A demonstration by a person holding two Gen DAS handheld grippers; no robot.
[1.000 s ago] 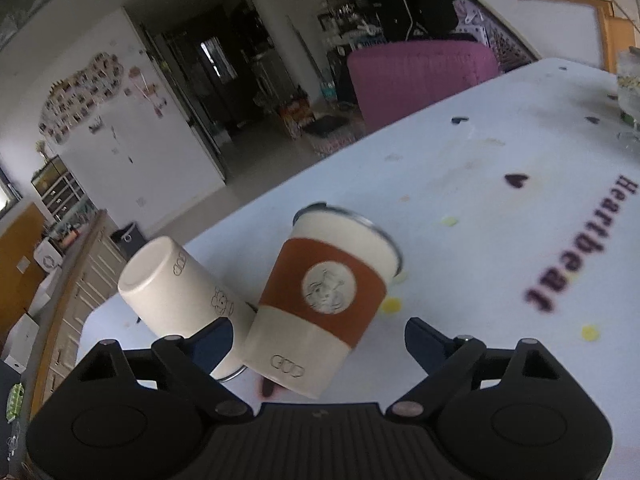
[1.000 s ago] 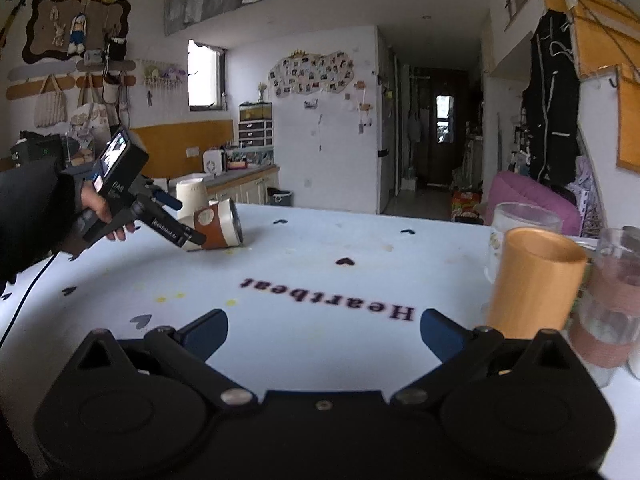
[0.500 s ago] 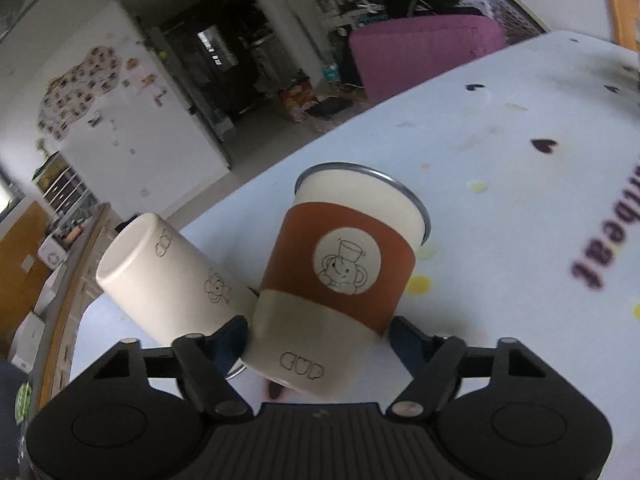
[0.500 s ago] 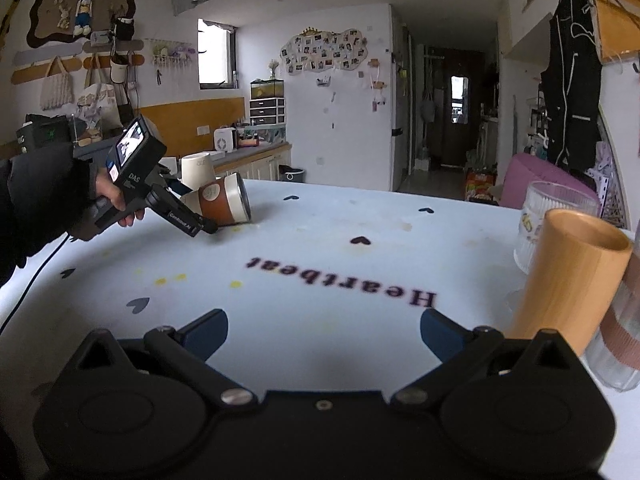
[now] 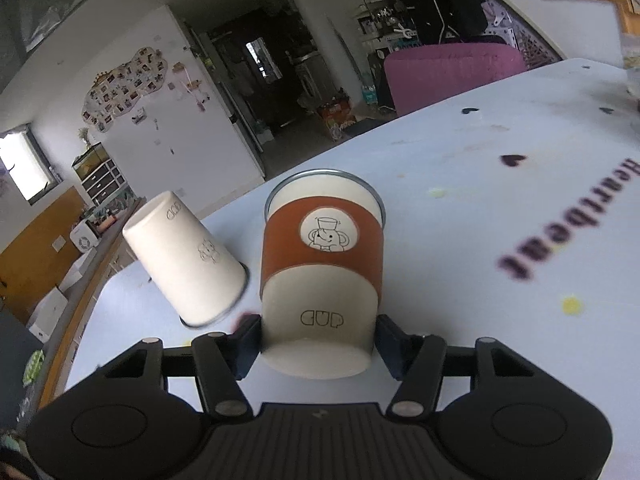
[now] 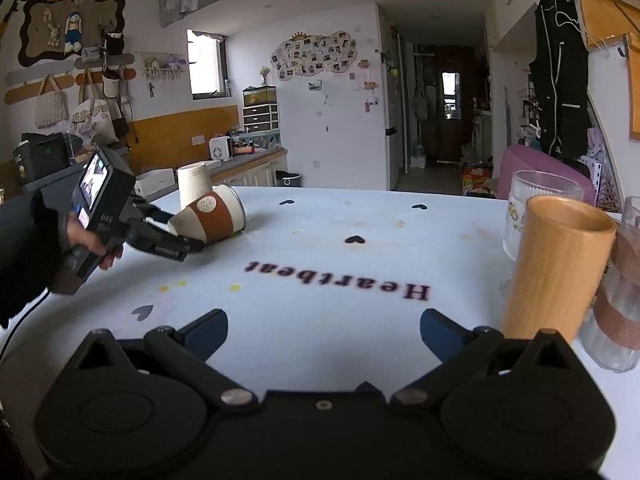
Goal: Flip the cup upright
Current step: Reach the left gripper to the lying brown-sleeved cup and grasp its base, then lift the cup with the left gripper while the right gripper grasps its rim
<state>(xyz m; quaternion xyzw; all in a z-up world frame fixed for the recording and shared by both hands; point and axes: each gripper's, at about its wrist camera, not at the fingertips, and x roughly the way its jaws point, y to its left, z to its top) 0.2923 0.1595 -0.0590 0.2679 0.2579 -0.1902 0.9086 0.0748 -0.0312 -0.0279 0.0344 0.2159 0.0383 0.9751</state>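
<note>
Cream cup (image 5: pixel 322 276) with an orange band and a little cartoon face, middle of the frame, tipped on its side. Pinched near its bottom by the left gripper (image 5: pixel 318 344). Right gripper (image 6: pixel 324 330) wide apart, holding nothing, low over the table (image 6: pixel 320 248).

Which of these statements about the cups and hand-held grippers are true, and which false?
1. The left hand-held gripper is closed on the sleeved cup. True.
2. The sleeved cup stands upright. False: it is tipped on its side.
3. The plain white cup stands upside down. True.
4. The right hand-held gripper holds the wooden cup. False: it is open and empty.
5. The table reads "Heartbeat". True.
</note>
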